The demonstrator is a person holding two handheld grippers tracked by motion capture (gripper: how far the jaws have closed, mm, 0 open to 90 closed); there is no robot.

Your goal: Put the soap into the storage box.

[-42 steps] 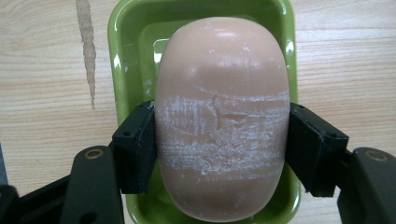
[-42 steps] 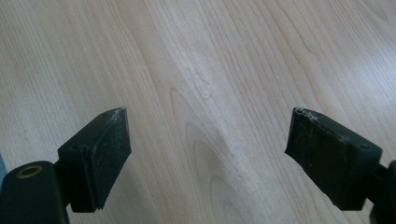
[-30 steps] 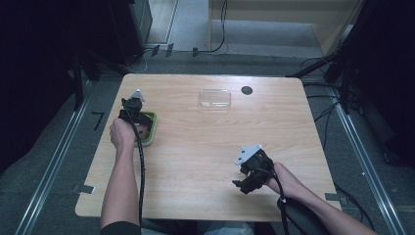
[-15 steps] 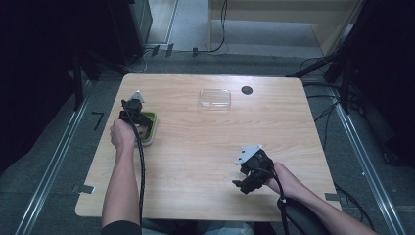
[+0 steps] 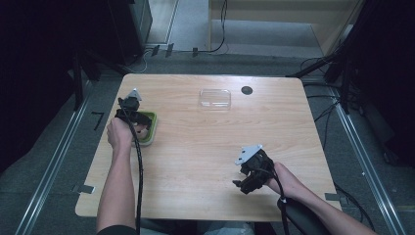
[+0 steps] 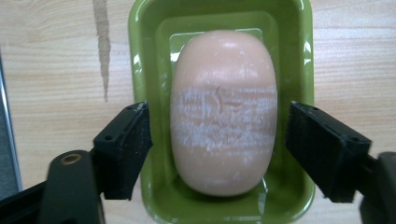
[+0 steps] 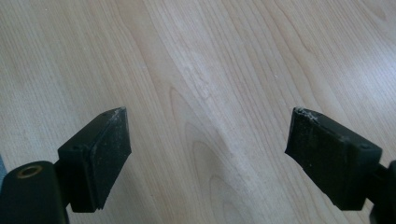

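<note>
Pale wooden table (image 5: 205, 147): left gripper (image 6: 217, 140) spread wide astride peach oval soap bar (image 6: 223, 112) in green plastic dish (image 6: 140, 70) near left edge, grasp pending; right gripper (image 7: 208, 154) released, idle.

Green dish (image 5: 149, 128) largely hidden under left gripper (image 5: 133, 113) from above. Its near rim (image 6: 224, 218) is cut off. Dark disc (image 5: 247, 90) unidentifiable.

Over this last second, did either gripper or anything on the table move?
Nothing visibly changed. The left gripper stays open around the soap in the green dish, the right gripper stays open over bare table, and the clear lid lies where it was.
</note>
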